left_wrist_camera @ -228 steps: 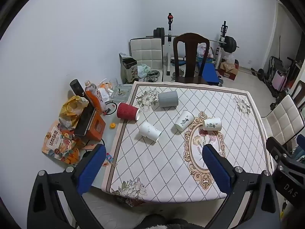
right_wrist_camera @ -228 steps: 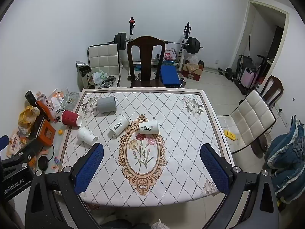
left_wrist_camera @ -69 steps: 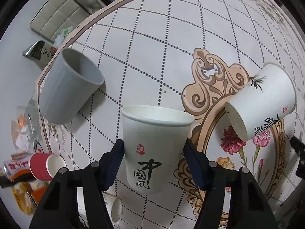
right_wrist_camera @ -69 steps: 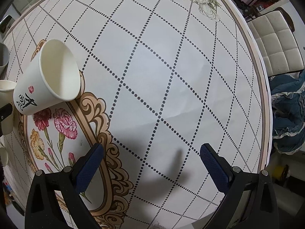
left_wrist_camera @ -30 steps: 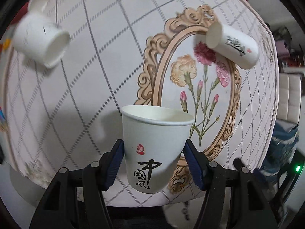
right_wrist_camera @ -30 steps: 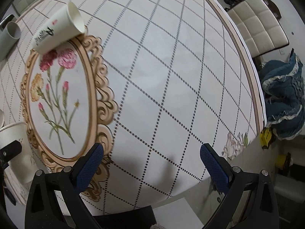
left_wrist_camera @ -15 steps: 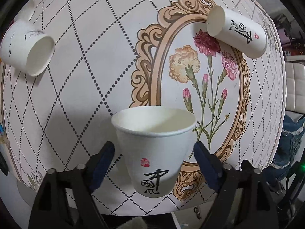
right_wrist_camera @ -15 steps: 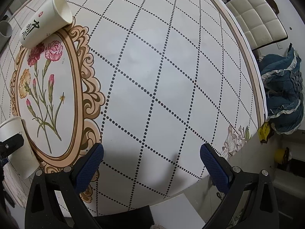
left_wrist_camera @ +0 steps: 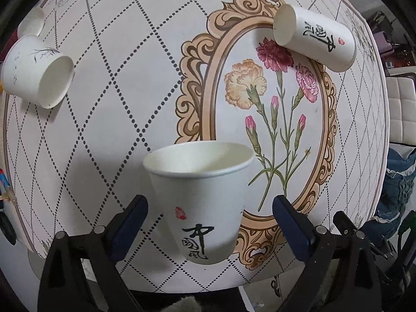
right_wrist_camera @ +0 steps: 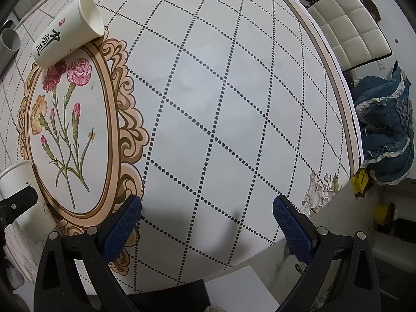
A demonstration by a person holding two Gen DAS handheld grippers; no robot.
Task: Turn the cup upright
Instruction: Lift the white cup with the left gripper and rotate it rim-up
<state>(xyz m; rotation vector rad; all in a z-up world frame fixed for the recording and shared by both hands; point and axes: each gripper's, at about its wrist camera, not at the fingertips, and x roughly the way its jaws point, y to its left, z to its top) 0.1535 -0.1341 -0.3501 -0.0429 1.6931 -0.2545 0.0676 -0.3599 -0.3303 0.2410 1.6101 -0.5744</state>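
Observation:
A white paper cup with black calligraphy (left_wrist_camera: 200, 202) stands upright on the table near its front edge, between the fingers of my left gripper (left_wrist_camera: 209, 223). The jaws are open, with a gap on each side of the cup. The same cup shows at the left edge of the right wrist view (right_wrist_camera: 19, 195). A second calligraphy cup (left_wrist_camera: 314, 43) lies on its side at the top of the floral oval; it also shows in the right wrist view (right_wrist_camera: 67, 35). A third white cup (left_wrist_camera: 36, 74) lies on its side at far left. My right gripper (right_wrist_camera: 206, 226) is open and empty above the tablecloth.
The table wears a white diamond-pattern cloth with a floral oval (left_wrist_camera: 270, 119). A grey cup (right_wrist_camera: 9, 43) lies at the far left in the right wrist view. A white padded chair (right_wrist_camera: 348, 36) and blue fabric (right_wrist_camera: 384, 135) stand right of the table.
My left gripper's fingers have opened and come off the upright cup, which now stands on the table. The right gripper has barely shifted.

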